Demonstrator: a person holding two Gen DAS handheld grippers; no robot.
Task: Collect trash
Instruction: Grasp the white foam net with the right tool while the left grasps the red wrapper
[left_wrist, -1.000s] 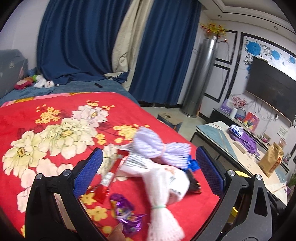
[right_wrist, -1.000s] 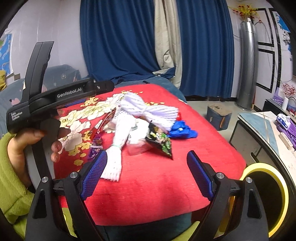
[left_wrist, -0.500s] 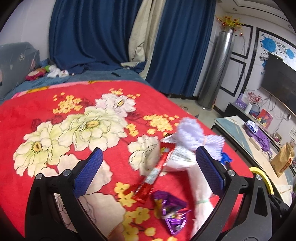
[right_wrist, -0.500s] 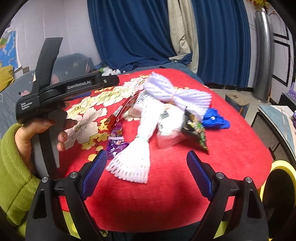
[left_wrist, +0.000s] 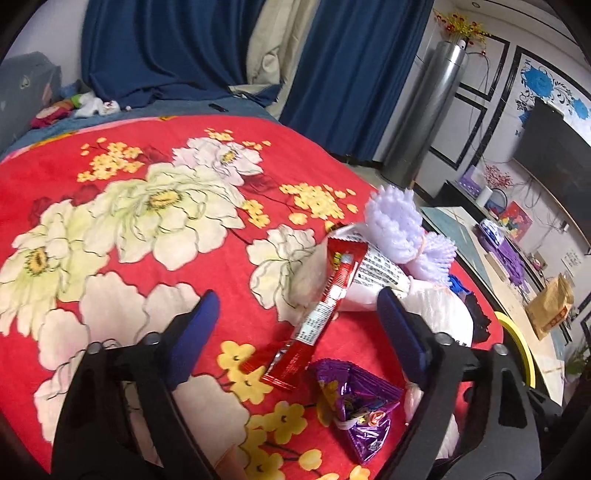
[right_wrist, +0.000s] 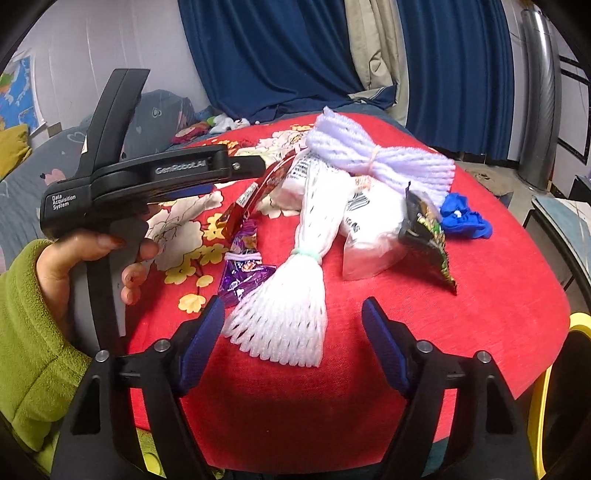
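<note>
**Two claws closing in on the litter pile, each lined up on a different piece**

Because the trash lies heaped on the red flower-printed blanket (left_wrist: 122, 229) near its rounded edge, what matters is which piece falls between which pair of pads. The largest piece, the white foam-net fruit sleeve tied with a green band (right_wrist: 291, 295), lies with its long axis running away from the right claw (right_wrist: 293, 343), its fanned end pointing at that claw and sitting just ahead of the gap, a little toward the left pad. The right claw's jaws are closing but stand apart, pressing on nothing. So the right hand looks the nearer one for the sleeve, and I judge it would take the fanned end, squeezing across the sleeve's width.

Next in size, the lilac foam-net bundle (right_wrist: 380, 158) lies crosswise at the far side of the heap, well beyond both claws.

The long red foil snack wrapper (left_wrist: 321, 314) lies on a slant between the blue pads of the left claw (left_wrist: 295, 336), its near end just ahead of the gap. That claw's jaws are also closing, yet apart and touching nothing. Smallest, the crumpled purple foil wrapper (left_wrist: 354, 410) sits close under the left claw, beside the right pad. The yellow-rimmed bin (right_wrist: 546, 387) waits past the blanket's edge on the right.
</note>
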